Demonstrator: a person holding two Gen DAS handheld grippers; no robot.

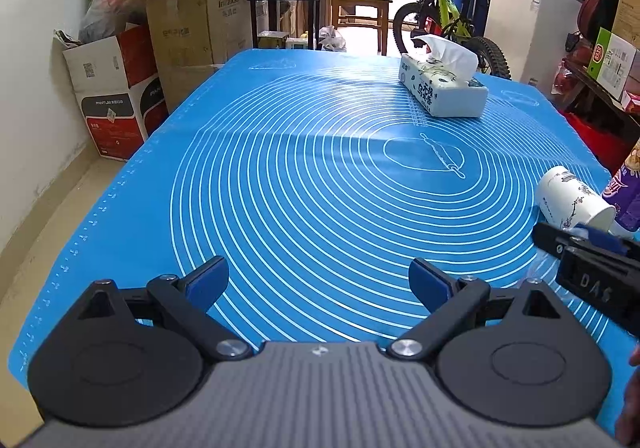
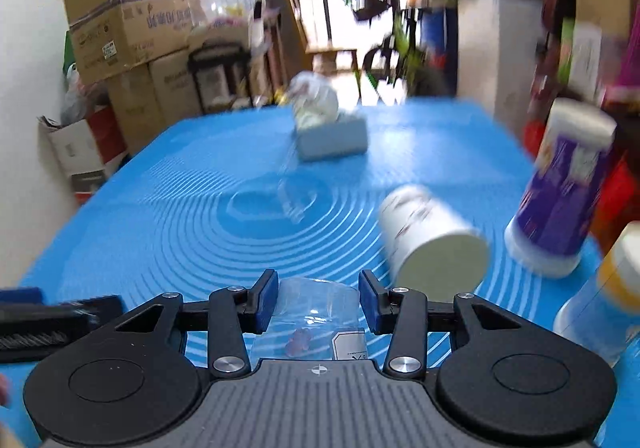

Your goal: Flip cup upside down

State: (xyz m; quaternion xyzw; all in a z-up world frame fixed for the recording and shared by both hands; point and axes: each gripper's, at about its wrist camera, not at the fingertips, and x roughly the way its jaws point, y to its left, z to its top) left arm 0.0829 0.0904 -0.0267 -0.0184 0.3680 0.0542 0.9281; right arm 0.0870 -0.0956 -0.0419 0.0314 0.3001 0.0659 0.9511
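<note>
A clear plastic cup (image 2: 316, 322) sits between the blue pads of my right gripper (image 2: 319, 302), which is shut on it just above the blue mat (image 2: 168, 207). The cup carries a small white label and a purple mark. The right wrist view is blurred by motion. My left gripper (image 1: 319, 282) is open and empty, low over the mat (image 1: 304, 167) near its front edge. The right gripper also shows in the left wrist view (image 1: 588, 248) at the right edge, and the clear cup is barely visible there.
A white paper cup (image 2: 432, 238) lies on its side right of my right gripper; it also shows in the left wrist view (image 1: 572, 197). A purple canister (image 2: 560, 187) and an orange-capped bottle (image 2: 604, 292) stand at the right. A tissue box (image 1: 442, 85) sits far back.
</note>
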